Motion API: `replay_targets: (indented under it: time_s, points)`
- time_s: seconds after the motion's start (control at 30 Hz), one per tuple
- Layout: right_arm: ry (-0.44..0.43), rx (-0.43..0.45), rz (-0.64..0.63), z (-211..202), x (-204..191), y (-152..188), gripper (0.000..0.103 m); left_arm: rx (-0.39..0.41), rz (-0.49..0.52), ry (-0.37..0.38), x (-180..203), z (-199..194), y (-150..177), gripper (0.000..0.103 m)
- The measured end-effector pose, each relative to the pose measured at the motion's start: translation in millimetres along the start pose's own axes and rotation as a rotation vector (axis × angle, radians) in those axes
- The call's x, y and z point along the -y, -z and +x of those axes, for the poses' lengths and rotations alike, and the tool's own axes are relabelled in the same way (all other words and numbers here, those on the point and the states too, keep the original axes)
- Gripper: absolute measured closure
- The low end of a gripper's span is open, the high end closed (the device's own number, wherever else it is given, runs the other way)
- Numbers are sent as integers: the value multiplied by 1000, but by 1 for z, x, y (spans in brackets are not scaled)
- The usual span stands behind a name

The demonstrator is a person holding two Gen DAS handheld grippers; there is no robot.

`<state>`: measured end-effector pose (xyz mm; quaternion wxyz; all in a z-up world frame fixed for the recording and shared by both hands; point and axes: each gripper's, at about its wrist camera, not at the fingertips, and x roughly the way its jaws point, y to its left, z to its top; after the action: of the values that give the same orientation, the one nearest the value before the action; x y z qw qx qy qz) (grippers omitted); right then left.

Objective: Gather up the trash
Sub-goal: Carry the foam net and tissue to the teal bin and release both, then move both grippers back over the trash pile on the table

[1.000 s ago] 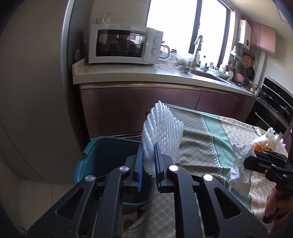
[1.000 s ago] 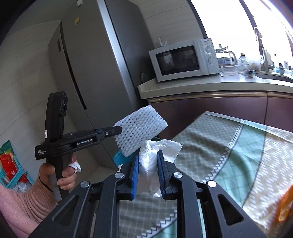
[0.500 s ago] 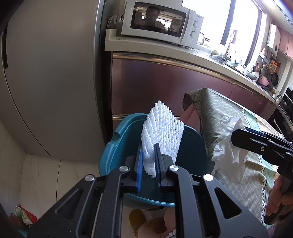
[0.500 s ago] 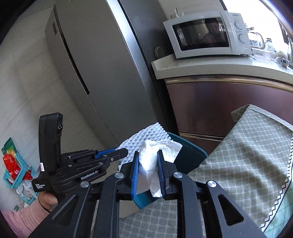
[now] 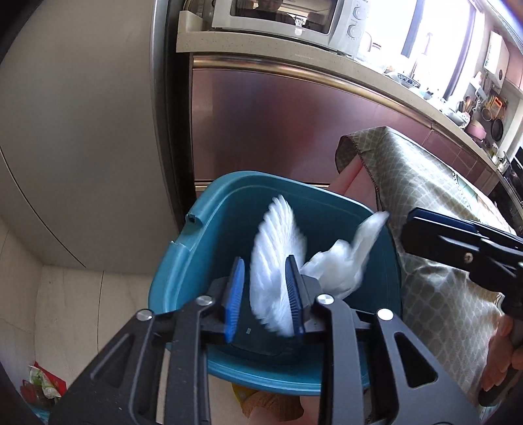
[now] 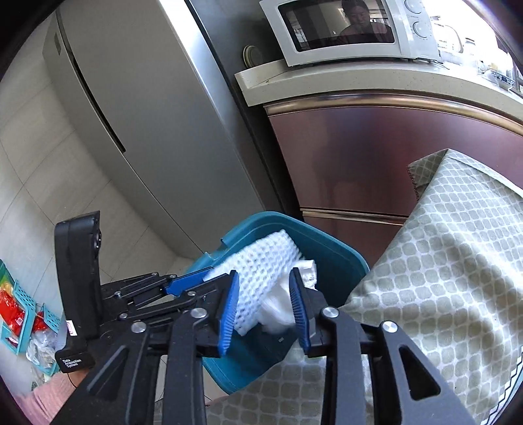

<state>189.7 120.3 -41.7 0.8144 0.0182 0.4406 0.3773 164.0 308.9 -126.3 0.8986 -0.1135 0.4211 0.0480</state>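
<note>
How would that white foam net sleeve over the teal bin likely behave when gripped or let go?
The foam net sleeve looks soft and springy: open mesh, probably squashing between pads. It seems very light, blurred as the left gripper jaws open around it, so it may drift rather than drop straight into the teal bin. Hardly fragile.

Microwave (image 6: 346, 29) on counter (image 6: 359, 76); steel fridge (image 6: 137, 108) beside; patterned tablecloth (image 6: 451, 261) draped over table edge.

one legible label: white print "data acquisition system" on the base of the left gripper's black handle (image 6: 75, 358), right wrist view. print on floor packets (image 5: 41, 387) too small to read.
</note>
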Motion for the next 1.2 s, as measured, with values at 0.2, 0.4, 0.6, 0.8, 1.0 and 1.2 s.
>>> replay_targets:
  time_s: [0.2, 0.4, 0.6, 0.8, 1.0, 1.2]
  points:
    - [-12, 21, 13, -11, 7, 9, 71, 3, 7, 2, 10, 3, 1, 76]
    - [-30, 91, -32, -56, 4, 26, 63, 98, 44, 53, 33, -33, 2, 68]
    - [12, 185, -48, -128, 13, 60, 56, 200, 142, 171, 87, -78, 6, 58]
    - [143, 294, 26, -212, 48, 108, 53, 224, 281, 339, 162, -105, 19, 53]
    - [340, 369, 136, -289, 92, 164, 50, 177, 400, 485, 251, -109, 40, 50]
    - [510, 450, 268, -354, 141, 208, 46, 112, 502, 565, 332, -103, 66, 49]
